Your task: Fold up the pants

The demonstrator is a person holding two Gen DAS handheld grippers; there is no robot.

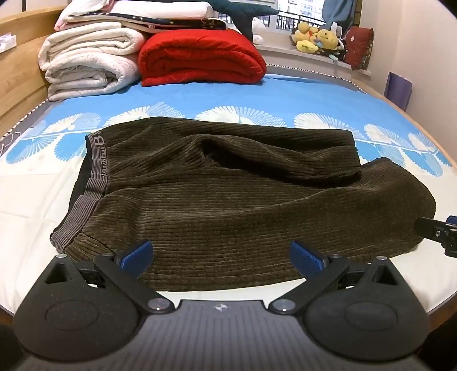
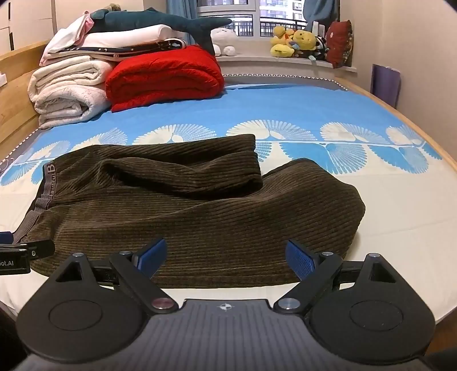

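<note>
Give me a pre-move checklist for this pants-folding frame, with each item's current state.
1. Left claw open and empty: ok.
2. Right claw open and empty: ok.
3. Pants fully on the bed, near edge reachable: ok.
4. Pants lying flat: not ok; the legs are doubled back toward the waistband, rumpled, one cuff lying over the other leg.
5. Folded red blanket and white quilts apart from the pants: ok.
6. Claws touching the fabric: cannot tell.

- A bed with a blue-and-white sheet.
- A red quilt folded beside stacked white blankets.
- A plush shark atop the pile.
- Yellow stuffed toys on the windowsill.
</note>
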